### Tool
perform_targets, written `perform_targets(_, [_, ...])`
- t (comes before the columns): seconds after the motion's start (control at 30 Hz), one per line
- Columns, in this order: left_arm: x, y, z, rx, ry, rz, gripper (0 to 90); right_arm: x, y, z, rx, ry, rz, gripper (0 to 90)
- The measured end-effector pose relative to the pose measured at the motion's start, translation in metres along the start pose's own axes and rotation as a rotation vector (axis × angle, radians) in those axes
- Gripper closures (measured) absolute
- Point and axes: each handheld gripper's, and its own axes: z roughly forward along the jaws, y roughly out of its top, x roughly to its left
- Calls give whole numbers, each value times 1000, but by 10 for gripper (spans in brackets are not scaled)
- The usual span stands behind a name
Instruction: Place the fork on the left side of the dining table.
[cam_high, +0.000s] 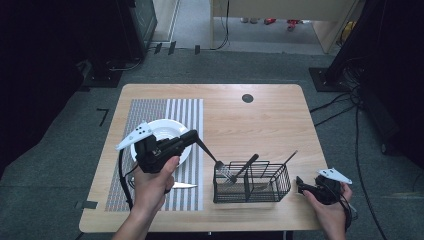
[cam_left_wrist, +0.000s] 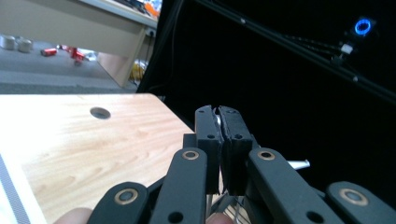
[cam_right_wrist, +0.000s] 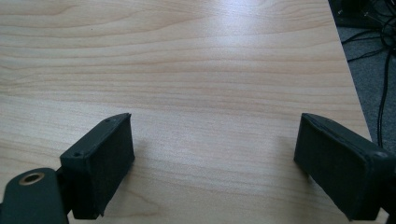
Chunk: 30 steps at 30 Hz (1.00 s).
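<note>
The left gripper (cam_high: 192, 136) has its fingers (cam_left_wrist: 208, 140) pinched on a fork's (cam_high: 212, 156) dark handle, tines dipping into the black wire basket (cam_high: 252, 192). The right gripper (cam_high: 300, 181) rests low with fingers (cam_right_wrist: 100, 163) wide over pale, rounded wood-grain counter (cam_high: 260, 120). A striped mat (cam_high: 190, 112), white plate (cam_high: 167, 126) and knife (cam_high: 184, 186) lie left; grey carpet (cam_high: 280, 65) surrounds.

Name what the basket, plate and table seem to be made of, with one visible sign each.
Basket: black coated metal wire, judging by its thin open grid. Plate: probably glazed ceramic, white and smooth, though plastic is possible. Table: light wood or wood-look laminate, with visible grain.
</note>
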Motion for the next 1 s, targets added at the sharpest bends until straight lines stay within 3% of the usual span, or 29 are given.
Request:
perform_targets(0.17, [12, 12, -8, -35, 37, 0, 888, 0, 0, 0, 0, 0, 0, 114])
perform_targets(0.37, [26, 21, -15, -74, 44, -37, 889, 0, 0, 0, 1, 0, 0, 114])
perform_targets(0.57, [34, 28, -19, -106, 66, -39, 889, 0, 0, 0, 1, 0, 0, 114])
perform_targets(0.67, [48, 30, -19, -137, 105, -30, 889, 0, 0, 0, 1, 0, 0, 114])
perform_targets(0.83, [68, 30, -16, -155, 146, -52, 889, 0, 0, 0, 1, 0, 0, 114])
perform_targets(1.0, [82, 27, -13, -169, 166, -70, 889, 0, 0, 0, 2, 0, 0, 114])
